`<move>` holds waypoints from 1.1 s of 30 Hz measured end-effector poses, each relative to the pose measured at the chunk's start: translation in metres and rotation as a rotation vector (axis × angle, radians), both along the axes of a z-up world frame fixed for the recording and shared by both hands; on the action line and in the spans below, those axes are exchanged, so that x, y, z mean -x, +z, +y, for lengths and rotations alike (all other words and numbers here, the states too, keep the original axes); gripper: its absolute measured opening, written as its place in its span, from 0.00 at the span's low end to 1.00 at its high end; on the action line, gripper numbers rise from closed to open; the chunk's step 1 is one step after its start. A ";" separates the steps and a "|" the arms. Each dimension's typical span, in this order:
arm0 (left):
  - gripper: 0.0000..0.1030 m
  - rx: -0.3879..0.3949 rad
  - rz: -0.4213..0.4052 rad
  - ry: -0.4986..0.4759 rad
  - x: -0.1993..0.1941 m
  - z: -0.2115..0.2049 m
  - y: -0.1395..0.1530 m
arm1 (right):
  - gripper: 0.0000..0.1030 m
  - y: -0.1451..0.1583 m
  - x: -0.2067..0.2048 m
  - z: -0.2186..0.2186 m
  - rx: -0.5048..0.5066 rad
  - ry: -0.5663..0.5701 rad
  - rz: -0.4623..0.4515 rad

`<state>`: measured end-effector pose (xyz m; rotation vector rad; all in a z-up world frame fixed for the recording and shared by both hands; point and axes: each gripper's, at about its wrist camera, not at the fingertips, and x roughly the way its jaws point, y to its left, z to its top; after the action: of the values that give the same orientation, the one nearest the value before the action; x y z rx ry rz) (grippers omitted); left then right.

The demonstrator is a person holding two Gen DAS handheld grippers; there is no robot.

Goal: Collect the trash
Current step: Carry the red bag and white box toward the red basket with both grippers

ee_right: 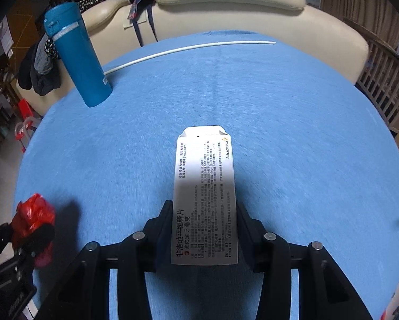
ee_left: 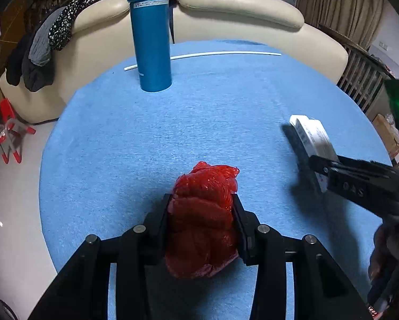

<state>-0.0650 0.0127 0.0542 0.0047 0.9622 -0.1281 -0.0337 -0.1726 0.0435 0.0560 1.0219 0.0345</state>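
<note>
Trash here looks to be two pieces, and both are already in the claws: the left gripper [ee_left: 200, 205] is clamped on a crumpled red plastic bag [ee_left: 203, 213], its pads pressing the wad from either side just above the blue tablecloth [ee_left: 212, 112], and the right gripper [ee_right: 203, 213] is closed on a white medicine carton [ee_right: 204, 194], held flat by its long edges with the open flap end pointing away over the cloth. From where I stand, picking up seems done for these two; what is left, I would judge, is carrying them to a bin, and no bin shows in either view. A teal flask [ee_left: 151, 34] stands upright near the far left of the table, and a thin white rod [ee_left: 226, 53] lies along the far edge; whether either counts as rubbish I cannot say, and both are untouched. Beyond the table sits a cream sofa [ee_left: 239, 2] with dark clothes draped over its left end. On the carton the name AstraZeneca is legible near the far corner, and large Chinese characters run along the near edge; the small print is too fine to read. The flask bears a pale band with writing I cannot make out.
</note>
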 end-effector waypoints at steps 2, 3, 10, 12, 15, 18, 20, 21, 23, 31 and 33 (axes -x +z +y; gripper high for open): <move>0.42 -0.002 -0.005 -0.002 0.003 -0.002 0.001 | 0.46 0.005 0.012 -0.005 0.001 -0.012 -0.007; 0.42 -0.003 -0.006 -0.003 0.003 -0.003 0.001 | 0.46 0.007 0.020 -0.008 0.003 -0.020 -0.013; 0.42 -0.006 -0.023 -0.010 0.011 -0.007 0.005 | 0.47 0.015 0.054 -0.016 -0.013 -0.053 -0.035; 0.42 -0.007 -0.029 -0.008 0.014 -0.007 0.006 | 0.47 0.017 0.062 -0.016 -0.016 -0.055 -0.042; 0.42 -0.014 -0.038 -0.005 0.017 -0.006 0.008 | 0.47 0.021 0.073 -0.017 -0.028 -0.064 -0.057; 0.42 -0.014 -0.041 -0.005 0.017 -0.006 0.009 | 0.47 0.025 0.083 -0.020 -0.042 -0.073 -0.071; 0.42 -0.017 -0.045 -0.010 0.020 -0.008 0.009 | 0.47 0.027 0.087 -0.020 -0.048 -0.078 -0.079; 0.42 -0.017 -0.046 -0.013 0.021 -0.009 0.009 | 0.47 0.029 0.091 -0.021 -0.051 -0.081 -0.083; 0.42 -0.021 -0.052 -0.020 0.025 -0.012 0.010 | 0.47 0.032 0.098 -0.022 -0.051 -0.084 -0.092; 0.42 -0.037 -0.061 -0.070 0.045 -0.031 0.009 | 0.47 0.031 0.126 -0.033 -0.068 -0.122 -0.106; 0.42 -0.042 -0.063 -0.086 0.050 -0.037 0.009 | 0.47 0.030 0.135 -0.038 -0.074 -0.137 -0.108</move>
<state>-0.1149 -0.0241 0.0628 0.0880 0.9016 -0.1862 -0.1684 -0.2110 0.0739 0.1890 0.9064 -0.0489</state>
